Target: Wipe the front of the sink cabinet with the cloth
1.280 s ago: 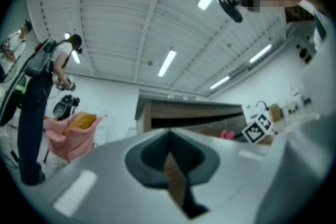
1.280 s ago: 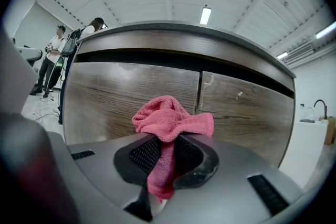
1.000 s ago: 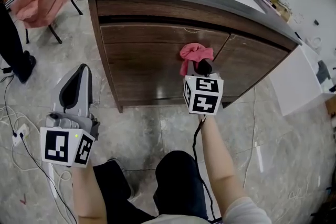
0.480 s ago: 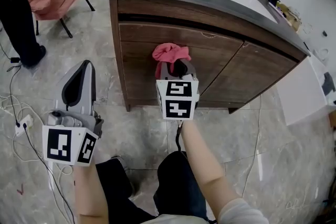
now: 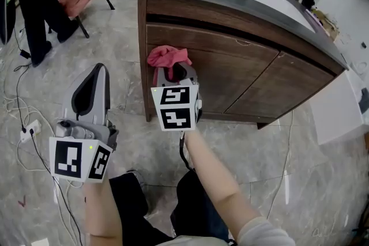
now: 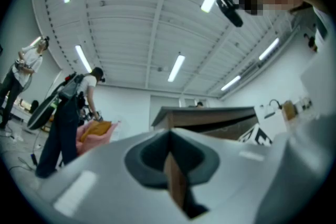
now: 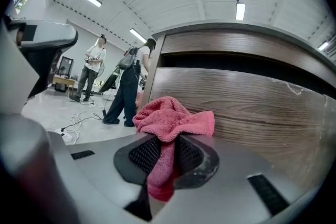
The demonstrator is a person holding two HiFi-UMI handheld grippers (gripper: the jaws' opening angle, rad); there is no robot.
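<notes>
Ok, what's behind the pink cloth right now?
The sink cabinet, its brown wood front near the left edge. The right gripper is shut on the cloth. The patch of wood directly behind the cloth is covered.

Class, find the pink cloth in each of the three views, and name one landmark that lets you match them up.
Head view: the cloth is left of centre, held in the right gripper in front of the cabinet's left end.
Left gripper view: not in it.
Right gripper view: the cloth is at centre, bunched between the jaws.
Shared landmark: the wooden sink cabinet.
</notes>
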